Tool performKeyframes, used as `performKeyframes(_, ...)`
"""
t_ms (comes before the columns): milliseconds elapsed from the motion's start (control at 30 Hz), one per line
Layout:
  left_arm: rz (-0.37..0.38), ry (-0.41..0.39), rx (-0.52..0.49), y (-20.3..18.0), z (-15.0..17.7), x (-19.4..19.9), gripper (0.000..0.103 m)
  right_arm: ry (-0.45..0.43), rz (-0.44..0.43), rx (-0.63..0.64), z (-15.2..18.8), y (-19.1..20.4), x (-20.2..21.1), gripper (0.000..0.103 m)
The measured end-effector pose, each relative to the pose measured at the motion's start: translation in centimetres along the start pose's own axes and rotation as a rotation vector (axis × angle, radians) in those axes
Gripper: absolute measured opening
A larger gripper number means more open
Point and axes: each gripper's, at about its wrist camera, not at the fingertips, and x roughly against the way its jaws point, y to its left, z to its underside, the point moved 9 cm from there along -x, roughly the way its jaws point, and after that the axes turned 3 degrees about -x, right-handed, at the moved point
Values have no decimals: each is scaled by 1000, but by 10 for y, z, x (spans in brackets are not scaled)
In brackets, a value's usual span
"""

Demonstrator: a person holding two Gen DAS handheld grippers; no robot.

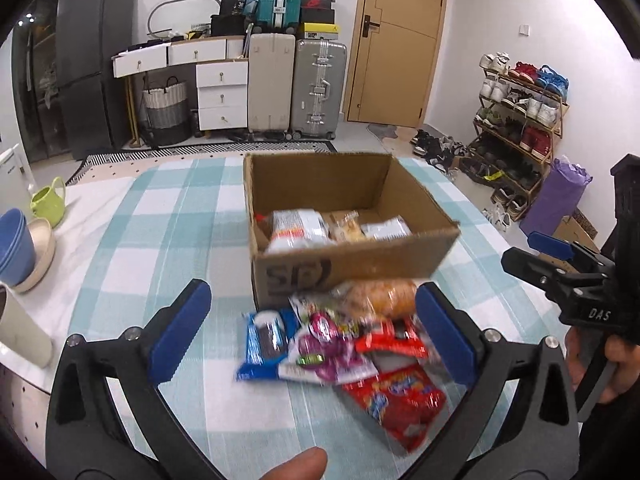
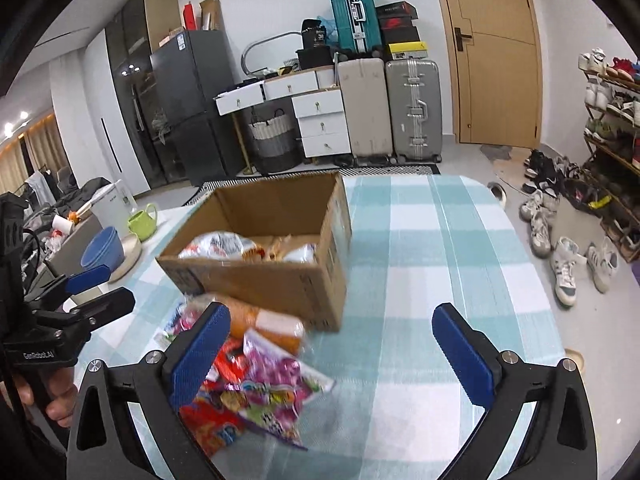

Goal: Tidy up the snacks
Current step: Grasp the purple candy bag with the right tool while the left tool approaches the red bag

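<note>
An open cardboard box (image 1: pixel 352 262) (image 2: pixel 280 284) stands on the checked tablecloth and holds several snack packets (image 1: pixel 298 228). A pile of snacks lies in front of it: a blue packet (image 1: pixel 266 344), a purple packet (image 1: pixel 328 350) (image 2: pixel 276 384), a red packet (image 1: pixel 400 400) (image 2: pixel 212 420) and an orange bag (image 1: pixel 384 296) (image 2: pixel 264 320). My left gripper (image 1: pixel 316 332) is open and empty, its jaws either side of the pile. My right gripper (image 2: pixel 332 360) is open and empty, to the right of the pile; it also shows in the left wrist view (image 1: pixel 560 264).
Blue bowls (image 1: pixel 14 248), a beige dish and a green cup (image 1: pixel 50 200) sit at the table's left edge. A pale cylinder (image 1: pixel 20 332) stands near left. Beyond the table are suitcases, drawers, a fridge, a door and a shoe rack (image 1: pixel 516 128).
</note>
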Motion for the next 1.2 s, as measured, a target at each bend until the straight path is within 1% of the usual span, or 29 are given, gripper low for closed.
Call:
performKeyframes(233, 30, 36, 28, -5, 35, 18, 102, 56, -2, -32, 27, -2, -1, 103)
performKeyframes(400, 34, 57, 48, -10, 55, 22, 102, 66, -3, -35, 33, 1, -4, 103)
performKeyframes(667, 31, 88, 29, -18, 67, 17, 102, 85, -17, -40, 39, 6, -8, 103)
performKeyframes(867, 55, 110, 29, -24, 76, 10, 102, 115, -14, -39, 48, 8, -15, 102)
performKeyframes(967, 61, 125, 35, -26, 81, 4, 102, 128, 43, -28, 53, 2, -21, 103)
performKeyframes(1200, 89, 167, 38, -33, 90, -13, 102, 177, -35, -89, 61, 3, -34, 103)
